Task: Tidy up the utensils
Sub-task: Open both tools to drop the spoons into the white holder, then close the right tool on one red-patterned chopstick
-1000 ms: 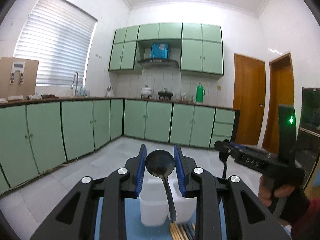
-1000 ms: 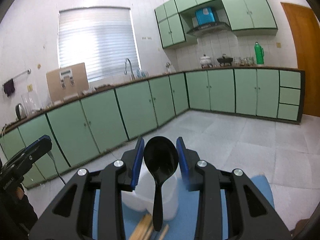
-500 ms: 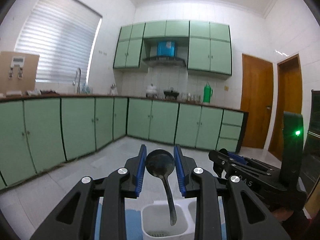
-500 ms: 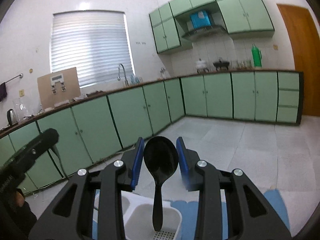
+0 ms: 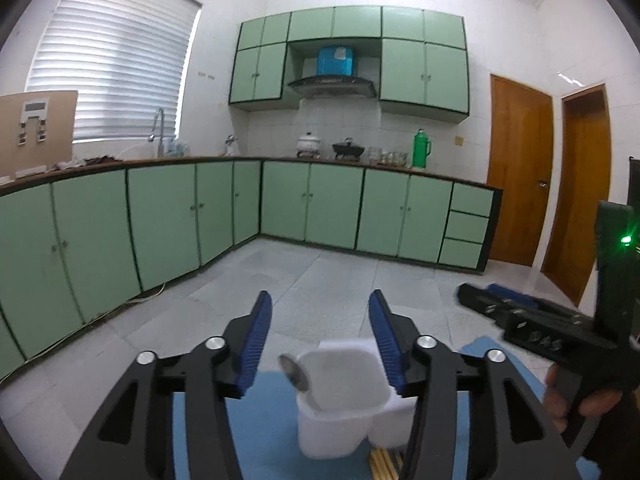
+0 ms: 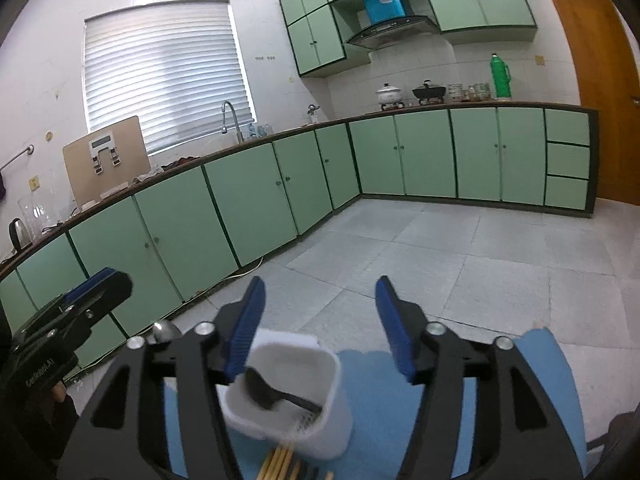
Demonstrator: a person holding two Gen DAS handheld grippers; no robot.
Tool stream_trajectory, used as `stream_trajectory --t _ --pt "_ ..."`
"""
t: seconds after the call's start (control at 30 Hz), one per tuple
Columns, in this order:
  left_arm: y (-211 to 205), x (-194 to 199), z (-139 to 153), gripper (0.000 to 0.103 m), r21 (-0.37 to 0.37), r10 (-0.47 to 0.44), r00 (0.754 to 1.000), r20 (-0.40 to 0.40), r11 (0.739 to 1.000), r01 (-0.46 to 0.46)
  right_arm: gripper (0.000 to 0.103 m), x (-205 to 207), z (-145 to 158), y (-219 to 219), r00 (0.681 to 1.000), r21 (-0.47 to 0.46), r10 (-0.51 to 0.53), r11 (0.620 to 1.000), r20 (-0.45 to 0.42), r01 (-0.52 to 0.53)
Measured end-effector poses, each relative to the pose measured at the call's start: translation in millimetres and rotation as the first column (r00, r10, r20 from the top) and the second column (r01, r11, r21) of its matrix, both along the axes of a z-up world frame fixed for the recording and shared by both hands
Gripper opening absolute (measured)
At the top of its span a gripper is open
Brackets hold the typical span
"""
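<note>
A white two-compartment utensil holder [image 5: 340, 400] stands on a blue mat [image 5: 260, 420]. My left gripper [image 5: 320, 344] is open and empty above it. A metal spoon [image 5: 296, 374] leans in the holder's left compartment, bowl up. In the right wrist view my right gripper [image 6: 320, 328] is open and empty over the holder [image 6: 292, 396]. A black spoon [image 6: 272, 394] lies inside the compartment below it. The metal spoon's bowl [image 6: 164, 332] shows behind the left finger. Wooden chopsticks [image 6: 280, 464] lie on the mat in front of the holder.
The right gripper [image 5: 560, 332] with a green light shows at the right of the left wrist view. The left gripper [image 6: 60, 332] shows at the left of the right wrist view. Green cabinets and a grey tiled floor lie beyond the mat.
Both grippers have opened and let go of their spoons. The metal spoon and the black spoon now sit in the white holder.
</note>
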State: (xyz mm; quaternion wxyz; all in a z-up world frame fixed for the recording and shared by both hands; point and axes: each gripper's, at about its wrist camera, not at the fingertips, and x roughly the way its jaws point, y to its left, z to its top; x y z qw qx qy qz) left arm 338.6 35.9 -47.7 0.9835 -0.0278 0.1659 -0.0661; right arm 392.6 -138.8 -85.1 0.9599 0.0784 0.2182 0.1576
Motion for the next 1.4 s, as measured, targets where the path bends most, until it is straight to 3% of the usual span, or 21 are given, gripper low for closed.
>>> stream_trajectory --t 0.1,0.2,0.4,0.53,0.7,1.03,1.4 --pt "2 -26 -10 0.061 0.001 0.018 0.999 -0.039 1.000 -0.018 0.079 -27 -5 -9 0.999 -0.010 -0.037 0.999 -0.026 0.037" --pt "0 -52 -28 0.065 0.014 0.024 0.994 -0.107 1.000 -0.023 0.084 -57 -19 -13 0.995 -0.031 -0.048 0.998 -0.085 0.046" --pt "-11 -101 -79 0.069 0.052 0.020 0.964 -0.266 0.999 -0.006 0.085 -120 -67 -13 0.969 -0.080 -0.057 0.996 -0.239 0.039" --pt "-23 -125 -112 0.070 0.083 0.013 0.933 -0.359 0.996 0.019 0.084 -156 -93 -7 0.950 -0.123 -0.068 0.992 -0.303 0.032" --pt "-26 -138 -139 0.070 0.065 0.037 0.893 -0.448 0.998 -0.008 0.083 -187 -117 -1 0.932 -0.155 -0.074 0.988 -0.355 0.020" --pt "-29 -156 -148 0.071 0.098 0.044 0.864 -0.501 0.995 0.006 0.076 -212 -132 17 0.911 -0.191 -0.034 0.980 -0.411 -0.049" --pt "-32 -164 -147 0.074 0.106 0.033 0.865 -0.500 0.994 0.023 0.070 -220 -138 23 0.907 -0.269 -0.059 0.961 -0.416 -0.061"
